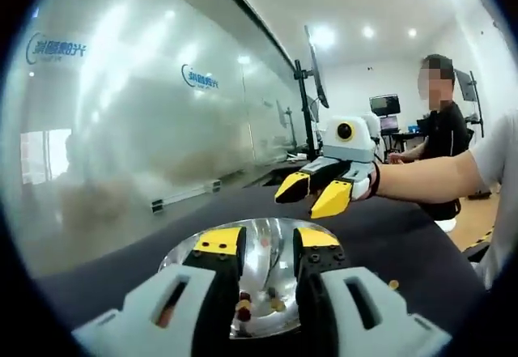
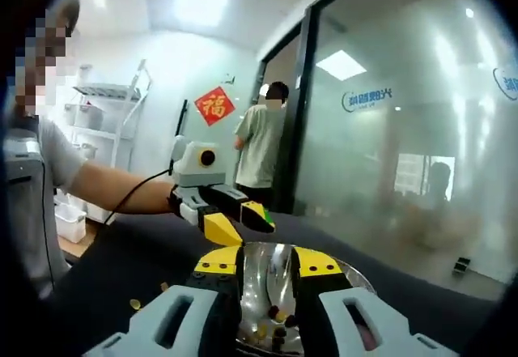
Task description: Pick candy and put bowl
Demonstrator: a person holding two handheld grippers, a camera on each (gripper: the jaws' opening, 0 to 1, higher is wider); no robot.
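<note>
Both grippers hovered over the shiny round metal bowl on the dark tabletop. The yellow-tipped left gripper pointed straight down into the bowl, its jaws apart with nothing between them. Small dark and golden candies lay in the bottom of the bowl, right below its tips. The yellow-tipped right gripper was likewise spread and unloaded, with the bowl and more candies beneath it. A few loose candies sat on the tabletop, apart from the bowl.
</note>
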